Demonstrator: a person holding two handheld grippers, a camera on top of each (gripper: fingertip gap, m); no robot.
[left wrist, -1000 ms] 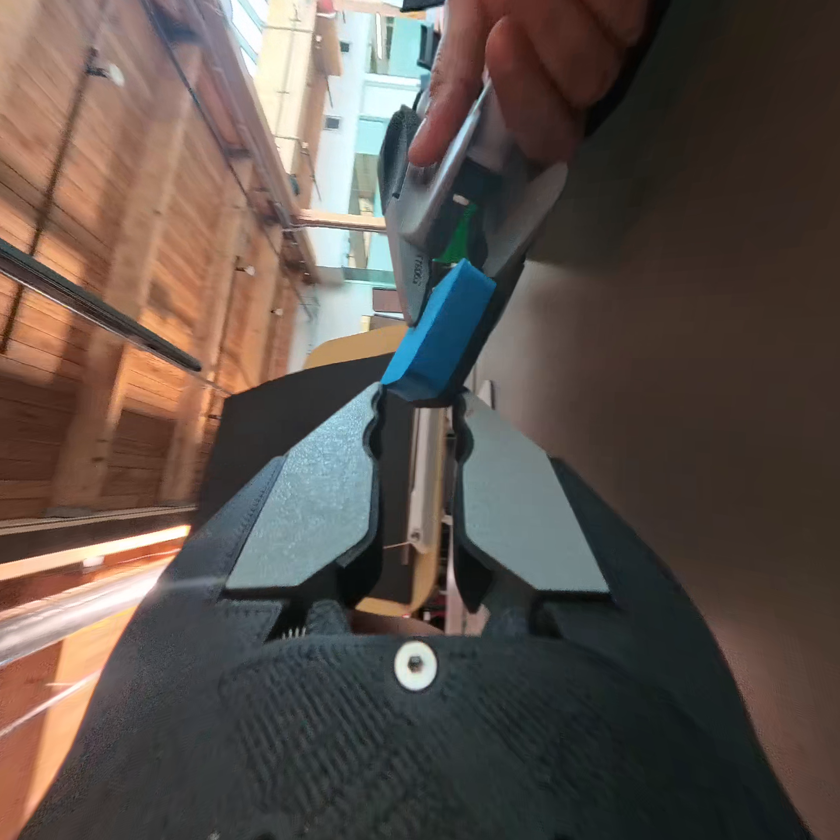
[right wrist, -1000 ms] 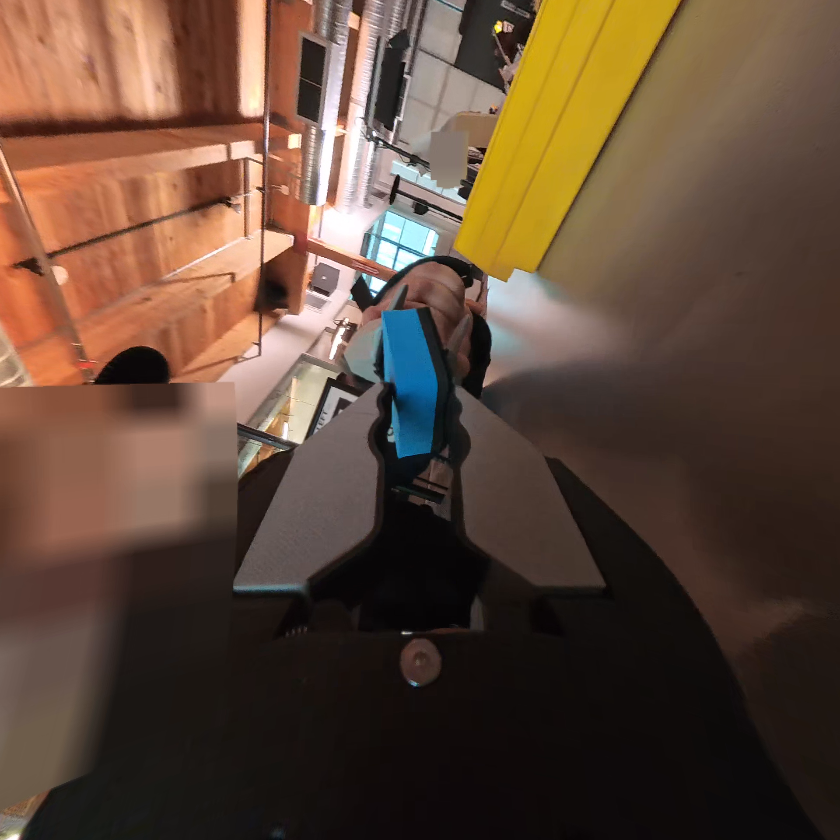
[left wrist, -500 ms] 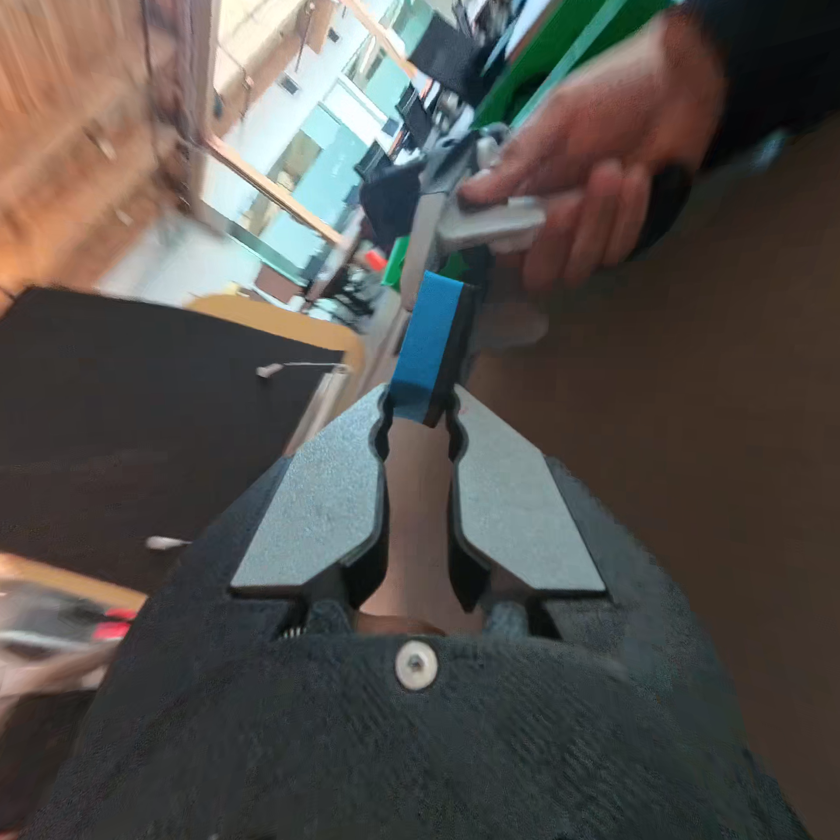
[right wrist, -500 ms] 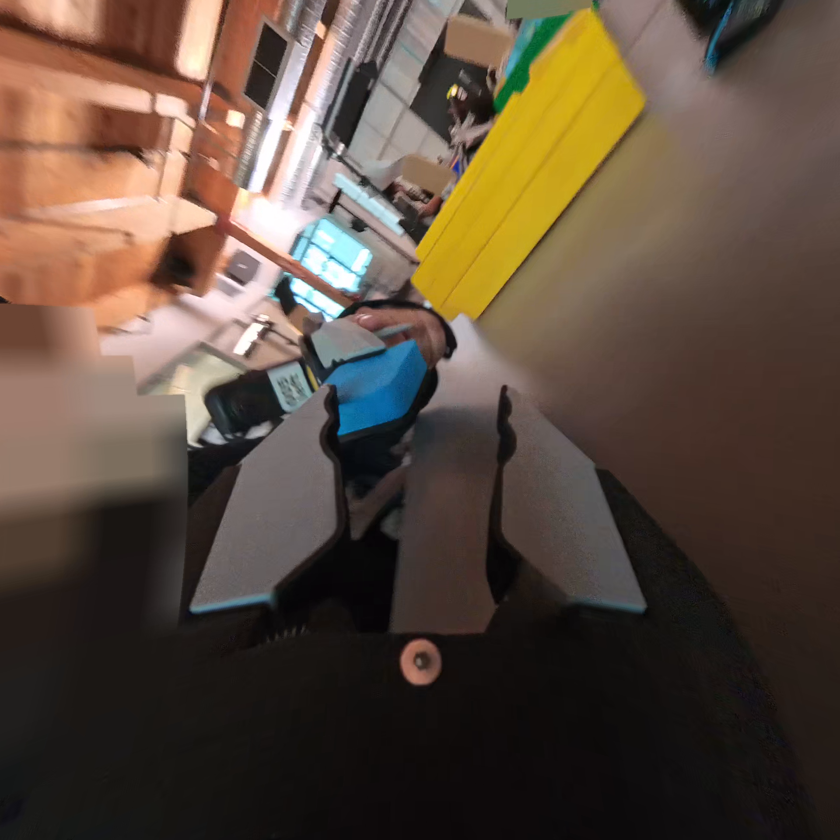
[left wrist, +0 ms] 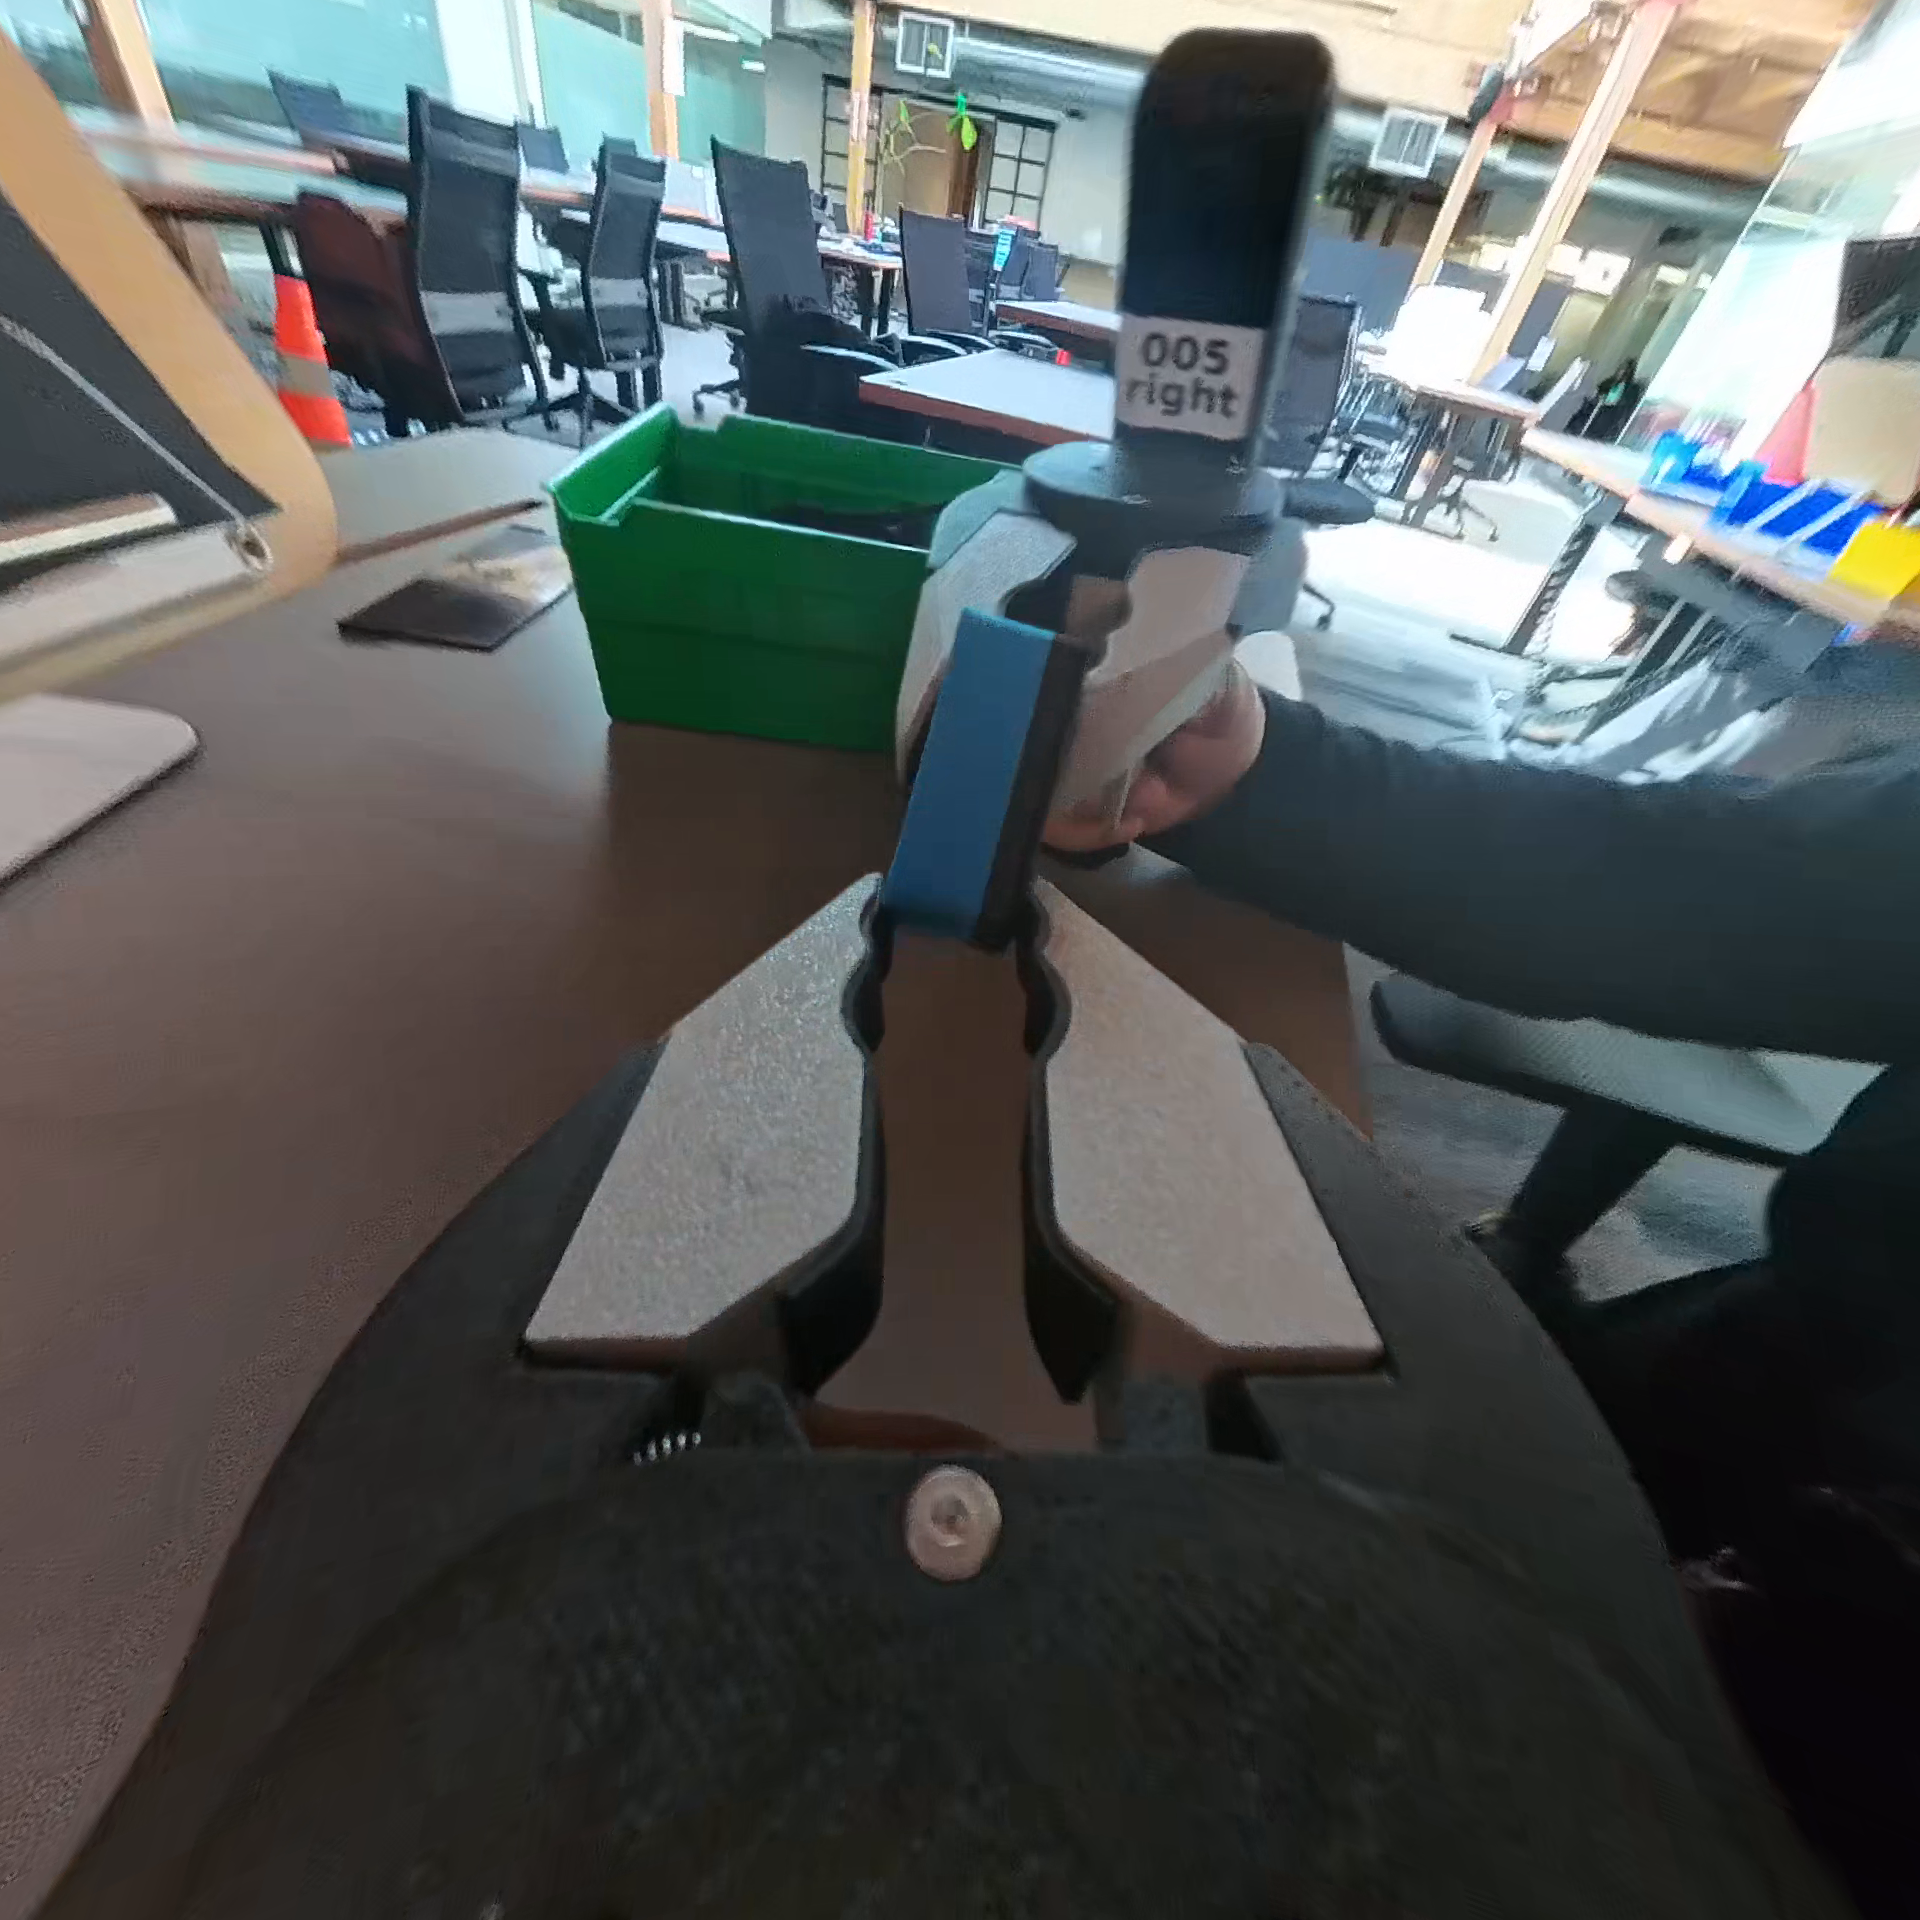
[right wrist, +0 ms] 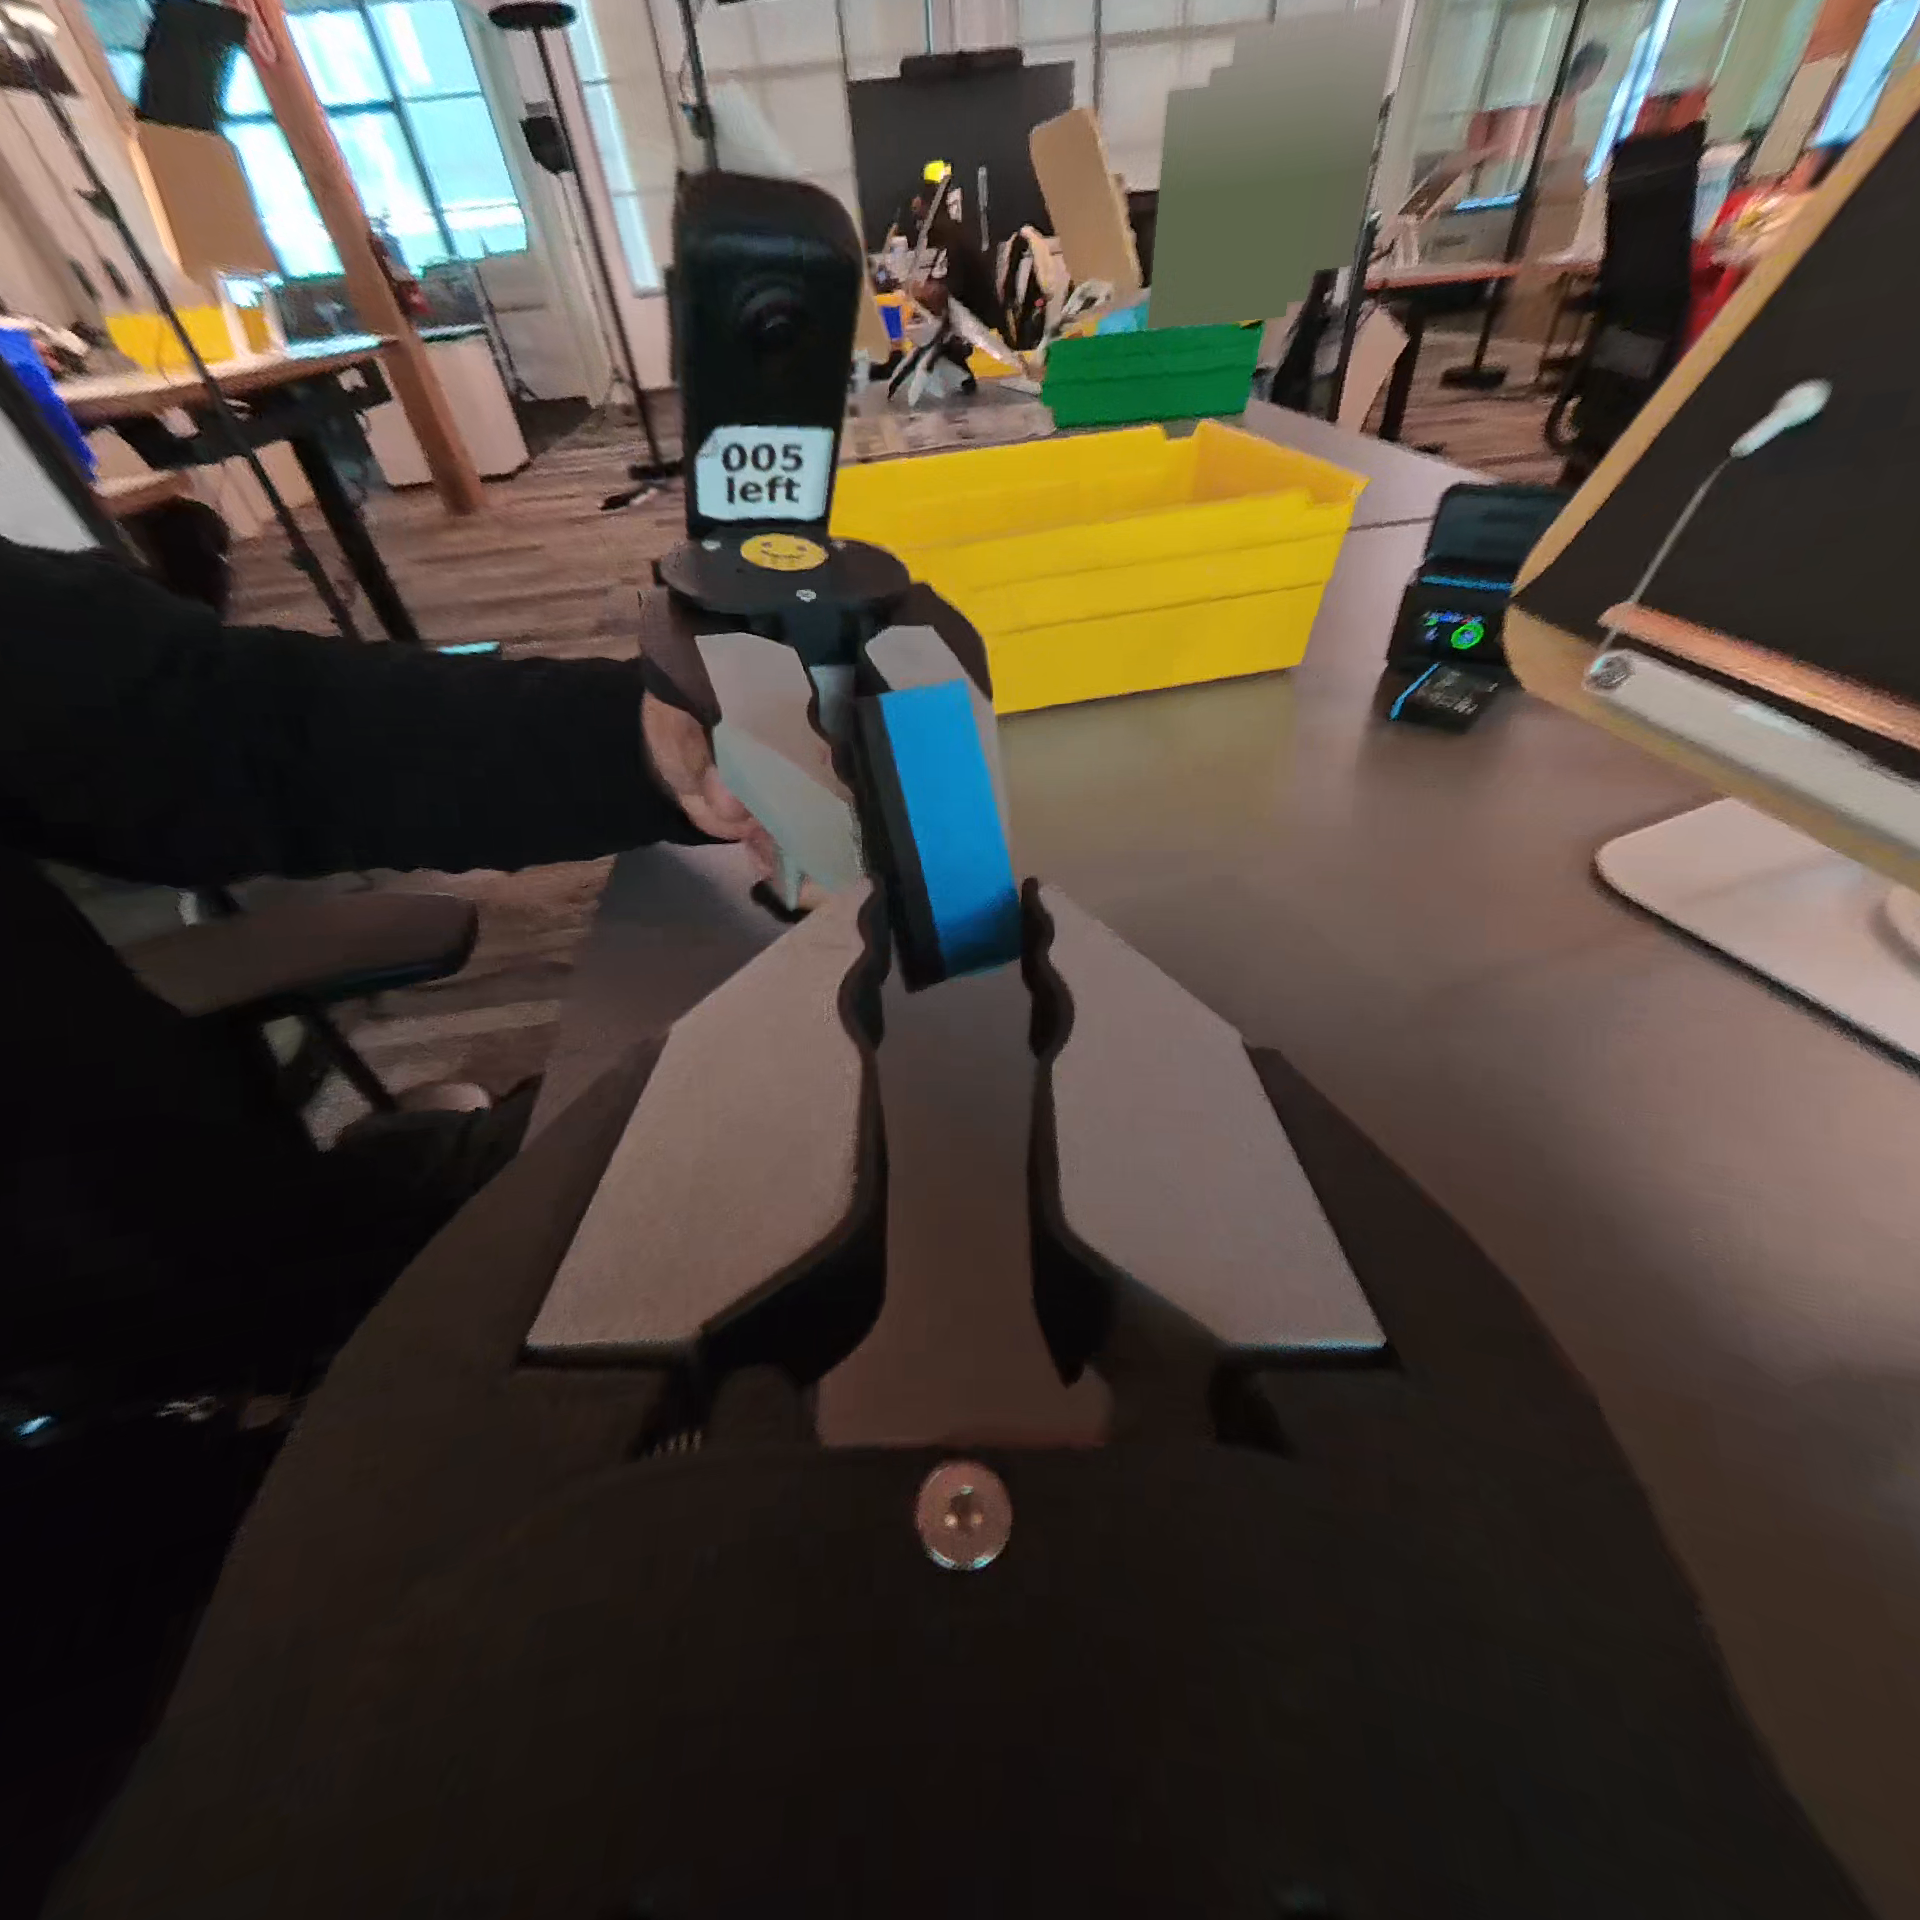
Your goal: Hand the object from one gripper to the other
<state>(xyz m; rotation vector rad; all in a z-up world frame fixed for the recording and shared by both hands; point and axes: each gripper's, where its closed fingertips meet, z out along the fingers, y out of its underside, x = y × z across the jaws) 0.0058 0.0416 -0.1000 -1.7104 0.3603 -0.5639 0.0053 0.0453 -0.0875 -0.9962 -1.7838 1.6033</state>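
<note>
1. The left gripper (left wrist: 951, 935) is narrowed onto the near end of the blue block (left wrist: 961, 769), with both fingertips against its sides. The right gripper (right wrist: 945, 935) is also narrow and brackets the block's other end. A thin gap may remain on one side, so I cannot tell whether it is actually pinching.
2. The block stands on edge between the two sets of tips, which face each other, and is held in the air above the table (left wrist: 416, 883).
3. Main risk: one gripper lets go before the other has a firm bite. Each reaches only the very end of the block, so it would probably slip out and drop to the table below the tips.
4. If both clamp and the hands drift apart or twist, the block could lever out of the weaker grip. It already sits slightly tilted between the right gripper's fingers.
5. A shallow tip hold on a smooth-sided block may let it pivot downward once it is carried by one end only.
6. A fall could bounce the block toward the green bin (left wrist: 727, 623) beyond the left gripper's tips.
</note>
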